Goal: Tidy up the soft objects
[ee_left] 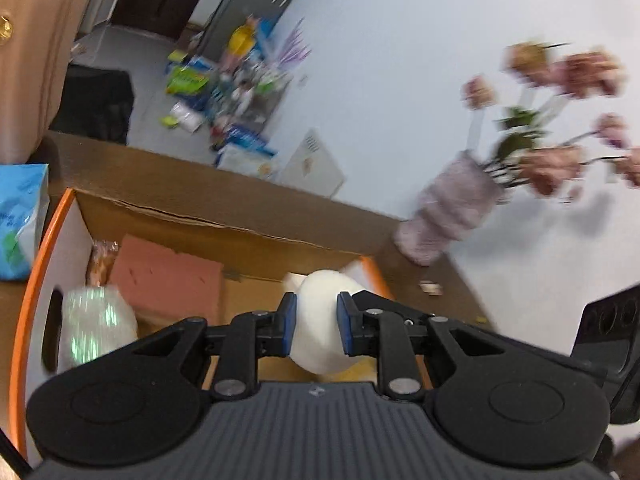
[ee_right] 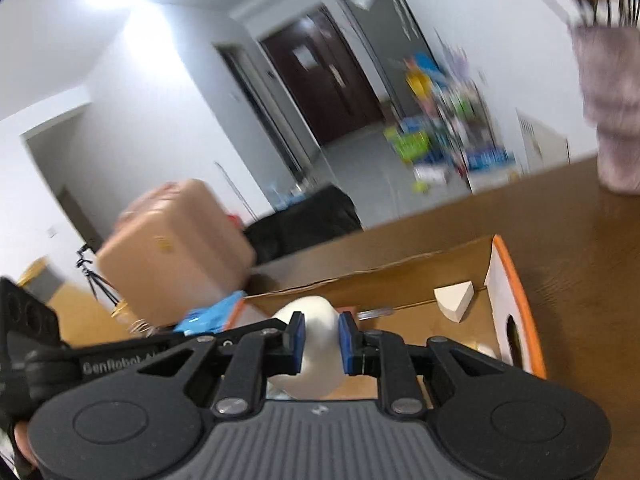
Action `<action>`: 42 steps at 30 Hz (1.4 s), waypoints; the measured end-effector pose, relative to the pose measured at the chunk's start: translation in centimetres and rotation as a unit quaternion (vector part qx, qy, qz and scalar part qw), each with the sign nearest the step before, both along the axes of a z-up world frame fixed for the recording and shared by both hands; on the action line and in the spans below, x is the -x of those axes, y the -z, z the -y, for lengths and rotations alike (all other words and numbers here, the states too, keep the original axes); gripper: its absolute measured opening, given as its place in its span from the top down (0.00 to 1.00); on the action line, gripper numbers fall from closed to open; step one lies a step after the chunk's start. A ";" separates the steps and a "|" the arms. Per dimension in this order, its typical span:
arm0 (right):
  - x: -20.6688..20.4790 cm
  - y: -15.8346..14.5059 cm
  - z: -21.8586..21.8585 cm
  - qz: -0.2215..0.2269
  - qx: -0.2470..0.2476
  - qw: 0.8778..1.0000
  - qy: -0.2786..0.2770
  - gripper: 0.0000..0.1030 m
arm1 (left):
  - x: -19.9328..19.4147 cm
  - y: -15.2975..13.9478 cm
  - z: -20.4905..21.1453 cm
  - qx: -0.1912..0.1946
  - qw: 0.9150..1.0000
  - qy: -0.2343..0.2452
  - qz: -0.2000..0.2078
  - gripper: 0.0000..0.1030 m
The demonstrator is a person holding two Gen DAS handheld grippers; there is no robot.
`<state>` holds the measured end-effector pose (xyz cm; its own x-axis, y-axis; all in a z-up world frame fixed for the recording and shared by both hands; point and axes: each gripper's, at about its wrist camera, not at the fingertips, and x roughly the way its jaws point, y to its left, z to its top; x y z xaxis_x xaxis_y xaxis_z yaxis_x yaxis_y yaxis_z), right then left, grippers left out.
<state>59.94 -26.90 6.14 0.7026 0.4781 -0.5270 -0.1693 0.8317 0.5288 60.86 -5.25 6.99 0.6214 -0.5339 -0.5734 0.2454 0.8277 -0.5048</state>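
My left gripper (ee_left: 317,326) is shut on a white soft ball (ee_left: 318,320) and holds it over the right part of an open cardboard box (ee_left: 192,220) with orange-edged white ends. Inside the box lie a pink sponge slab (ee_left: 166,276), a shiny wrapped bundle (ee_left: 96,322) and a bread-like packet (ee_left: 100,264). My right gripper (ee_right: 321,340) is shut on another white soft ball (ee_right: 316,340) over the same box (ee_right: 400,276). A white wedge sponge (ee_right: 454,300) lies in the box's right end.
The box stands on a brown wooden table (ee_right: 580,280). A pale ribbed vase of pink flowers (ee_left: 452,208) stands at the table's far right. A blue packet (ee_left: 20,216) lies left of the box. A tan suitcase (ee_right: 172,252) stands beyond the table.
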 end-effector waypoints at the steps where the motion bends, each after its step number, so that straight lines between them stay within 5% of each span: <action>1: -2.0 1.1 0.0 -0.024 -0.009 1.000 0.003 0.83 | -1.4 0.8 0.1 -0.003 1.000 -0.009 -0.016 0.79; 7: -8.2 6.2 -0.5 -0.096 -0.010 0.995 0.032 0.83 | -6.8 5.6 0.6 -0.034 0.998 -0.027 -0.054 0.71; 12: -8.9 7.7 -1.2 -0.096 0.011 0.994 0.046 0.80 | -6.3 5.6 0.4 -0.053 0.998 -0.028 -0.027 0.59; 16: -8.9 7.6 -1.0 -0.105 -0.024 0.994 0.020 0.72 | -5.0 4.5 0.0 -0.067 0.997 -0.030 -0.011 0.55; 23: -4.1 0.3 -0.1 -0.033 0.062 0.996 0.057 0.66 | -0.3 -0.5 -0.4 -0.126 0.991 -0.029 0.048 0.45; 27: 0.5 -4.2 0.4 0.018 0.143 0.988 0.051 0.42 | 4.1 -4.1 -1.0 -0.171 0.979 -0.026 0.104 0.22; 30: 4.3 -6.8 1.3 0.050 0.197 0.977 0.056 0.38 | 7.5 -5.9 -1.8 -0.214 0.966 -0.036 0.142 0.19; 37: 11.7 -9.0 2.6 0.090 0.202 0.974 0.057 0.32 | 14.4 -7.4 -3.0 -0.242 0.948 -0.073 0.193 0.10; 42: 18.3 -8.3 1.7 0.143 0.200 0.968 0.051 0.32 | 21.0 -6.9 -2.7 -0.264 0.928 -0.085 0.250 0.07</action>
